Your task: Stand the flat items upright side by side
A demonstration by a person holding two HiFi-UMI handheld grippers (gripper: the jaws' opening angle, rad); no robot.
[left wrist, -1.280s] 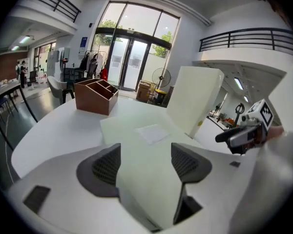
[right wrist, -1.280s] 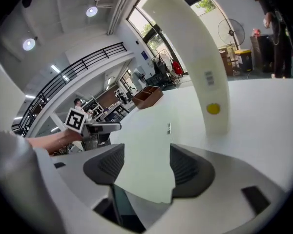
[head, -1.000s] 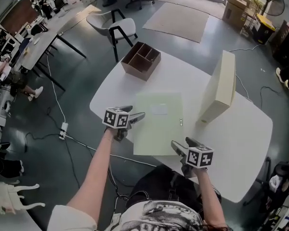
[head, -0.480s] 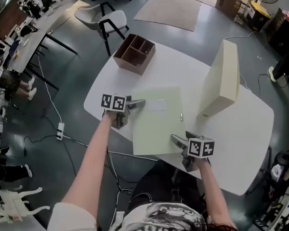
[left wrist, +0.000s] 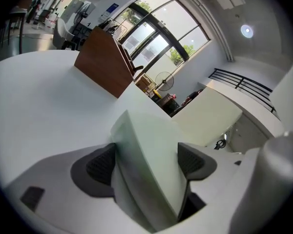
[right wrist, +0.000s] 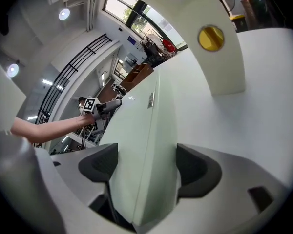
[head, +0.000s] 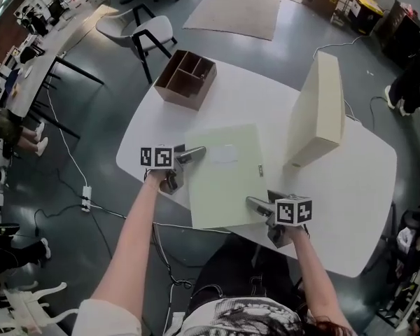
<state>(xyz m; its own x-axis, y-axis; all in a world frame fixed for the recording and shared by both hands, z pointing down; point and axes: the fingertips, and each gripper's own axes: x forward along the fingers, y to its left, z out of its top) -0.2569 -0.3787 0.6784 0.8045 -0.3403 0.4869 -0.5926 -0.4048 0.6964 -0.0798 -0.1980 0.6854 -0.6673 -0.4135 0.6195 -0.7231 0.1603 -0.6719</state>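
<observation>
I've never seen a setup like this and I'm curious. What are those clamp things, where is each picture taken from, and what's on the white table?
There is no robot here. A person holds a hand-held two-jaw clamp in each hand, and the marked cubes are part of the clamps. The wide picture comes from a camera on the person's head, looking down. The other two come from cameras riding on each clamp.

On the white table lie a pale green folder, flat, a cream box file standing upright, and a brown wooden organizer.

The left gripper has just been opening its jaws, with the folder's edge between them. The right gripper has the folder's near edge between its jaws, and its pads appear to press on it.
</observation>
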